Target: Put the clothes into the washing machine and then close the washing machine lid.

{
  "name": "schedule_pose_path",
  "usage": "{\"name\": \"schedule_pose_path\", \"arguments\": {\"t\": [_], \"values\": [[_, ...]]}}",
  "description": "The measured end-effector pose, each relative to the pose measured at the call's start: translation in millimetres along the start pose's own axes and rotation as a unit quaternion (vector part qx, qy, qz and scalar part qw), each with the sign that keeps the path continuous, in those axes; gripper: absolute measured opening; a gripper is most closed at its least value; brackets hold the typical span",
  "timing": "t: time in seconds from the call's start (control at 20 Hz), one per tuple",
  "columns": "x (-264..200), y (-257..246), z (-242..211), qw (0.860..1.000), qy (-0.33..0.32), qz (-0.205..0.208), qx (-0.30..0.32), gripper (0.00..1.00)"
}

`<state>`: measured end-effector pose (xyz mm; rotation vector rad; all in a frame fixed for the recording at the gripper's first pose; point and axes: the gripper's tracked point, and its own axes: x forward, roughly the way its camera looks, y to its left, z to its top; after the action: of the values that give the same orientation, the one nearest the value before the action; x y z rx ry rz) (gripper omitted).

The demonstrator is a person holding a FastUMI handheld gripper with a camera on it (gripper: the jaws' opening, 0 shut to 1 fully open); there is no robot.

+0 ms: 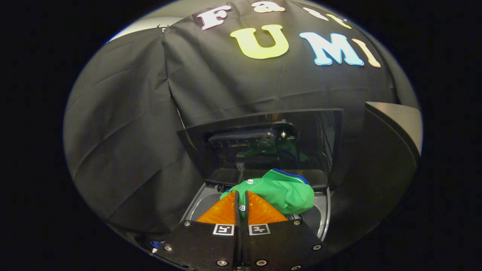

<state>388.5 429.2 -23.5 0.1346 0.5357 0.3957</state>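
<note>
The gripper, fingers pinched together on the green garment, holds it bunched just ahead, seemingly directly above the washing machine opening.

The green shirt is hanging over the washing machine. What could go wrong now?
1. The fingers are pinched nearly together on a thin fold of the green shirt; the fold could slip out early.
2. The shirt bulges toward the washing machine's rim on one side, so part may drape over it instead of dropping in.
3. The raised lid could then shut on trapped cloth.
</note>
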Motion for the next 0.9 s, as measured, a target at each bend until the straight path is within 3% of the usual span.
{"name": "schedule_pose_path", "arguments": {"t": [0.3, 0.4, 0.65, 0.9], "values": [[18, 1, -45, 0.999, 0.035, -0.012, -0.012, 0.06], [17, 3, -49, 0.999, 0.029, -0.012, -0.012, 0.17], [7, 4, -40, 0.999, 0.004, -0.028, -0.038, 0.97], [-15, 11, 11, 0.994, -0.076, -0.035, -0.074, 0.96]]}}
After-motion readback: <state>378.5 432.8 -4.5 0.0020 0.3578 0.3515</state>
